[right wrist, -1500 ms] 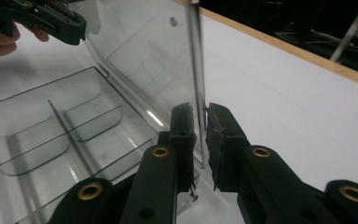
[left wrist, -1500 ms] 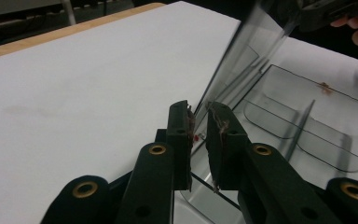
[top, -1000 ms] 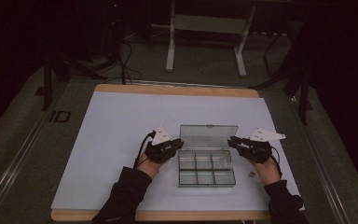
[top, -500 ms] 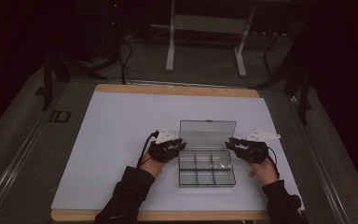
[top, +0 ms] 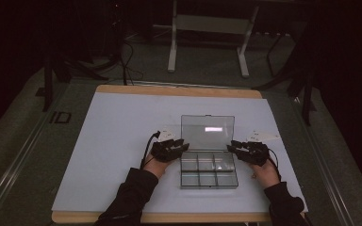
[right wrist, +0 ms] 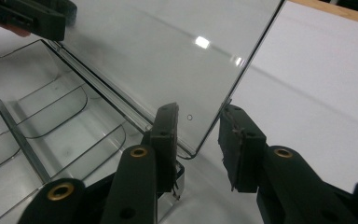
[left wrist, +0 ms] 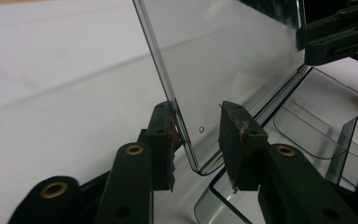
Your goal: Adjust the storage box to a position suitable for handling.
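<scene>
On the white counter (top: 122,141), a clear compartment box (top: 209,170) lies open, lid (top: 207,132) upright. Both grippers, left (left wrist: 196,140) and right (right wrist: 196,140), straddle its lower corners, fingers parted, gripping nothing; pinching likely comes next.

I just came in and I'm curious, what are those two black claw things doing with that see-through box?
A person holds a gripper in each hand at a white table. The clear plastic box sits between them with its lid standing open. The left gripper and the right gripper each have their jaws open around a bottom corner of the lid, not squeezing it. The compartments look empty.
</scene>
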The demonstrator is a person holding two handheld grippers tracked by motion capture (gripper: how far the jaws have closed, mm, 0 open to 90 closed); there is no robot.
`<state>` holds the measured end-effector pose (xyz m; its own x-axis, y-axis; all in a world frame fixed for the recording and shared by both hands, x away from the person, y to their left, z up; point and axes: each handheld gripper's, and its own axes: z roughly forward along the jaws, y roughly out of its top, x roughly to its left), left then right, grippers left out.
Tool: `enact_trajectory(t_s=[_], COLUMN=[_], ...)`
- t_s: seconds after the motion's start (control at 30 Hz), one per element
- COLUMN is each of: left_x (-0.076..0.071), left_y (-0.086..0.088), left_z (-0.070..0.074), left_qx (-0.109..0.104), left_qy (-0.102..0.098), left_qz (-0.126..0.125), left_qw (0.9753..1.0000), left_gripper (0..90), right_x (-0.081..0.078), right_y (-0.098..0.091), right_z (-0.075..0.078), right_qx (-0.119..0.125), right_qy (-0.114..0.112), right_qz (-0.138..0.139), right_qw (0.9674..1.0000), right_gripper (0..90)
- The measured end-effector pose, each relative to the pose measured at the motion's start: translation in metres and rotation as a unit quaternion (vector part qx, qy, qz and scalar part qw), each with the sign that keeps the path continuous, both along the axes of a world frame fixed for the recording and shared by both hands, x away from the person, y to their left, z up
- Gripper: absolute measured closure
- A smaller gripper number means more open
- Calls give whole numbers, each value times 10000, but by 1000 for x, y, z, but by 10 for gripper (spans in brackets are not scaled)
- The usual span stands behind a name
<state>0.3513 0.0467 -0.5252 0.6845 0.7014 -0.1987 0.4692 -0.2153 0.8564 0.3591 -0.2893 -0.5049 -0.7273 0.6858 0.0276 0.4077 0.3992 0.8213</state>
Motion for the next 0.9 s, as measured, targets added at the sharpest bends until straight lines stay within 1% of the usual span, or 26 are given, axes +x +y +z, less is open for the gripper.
enact_trajectory(t_s=[0.03,0.2,0.27,0.37,0.4,0.47,0.53,0.57,0.63,0.67,0.73,0.83,0.87,0.9], left_x=[0,1,1,2,2,2,3,4,4,5,5,5,6,7], left_y=[-1,-3,-3,-3,-3,-4,-3,-3,-3,-3,-3,-3,-3,-2], left_z=[0,1,2,3,3,3,2,2,2,2,3,3,3,2], left_qx=[28,35,68,38,33,93,45,5,0,-9,46,34,40,7], left_qy=[4,103,139,191,203,217,290,333,353,391,369,419,448,522], left_qz=[24,91,106,104,96,54,54,53,58,66,77,134,180,247], left_qw=[10000,9999,9998,9998,9997,9997,9996,9994,9994,9992,9993,9990,9988,9983], left_gripper=[641,623,613,596,586,542,532,531,531,531,522,508,492,465], right_x=[0,2,3,5,5,7,11,13,14,14,14,14,14,14], right_y=[0,2,2,2,2,2,2,2,1,1,1,3,3,3], right_z=[0,2,2,2,2,3,3,3,3,3,3,4,5,5], right_qx=[-2,-32,-12,48,65,65,123,145,186,206,200,148,144,131], right_qy=[21,204,271,379,416,467,625,682,760,786,825,858,867,867], right_qz=[-16,-94,-112,-135,-141,-119,-127,-116,-121,-133,-163,-241,-267,-300], right_qw=[10000,9997,9996,9992,9990,9988,9979,9975,9969,9966,9963,9959,9958,9957], right_gripper=[660,650,649,646,642,625,612,612,613,612,608,595,593,605])
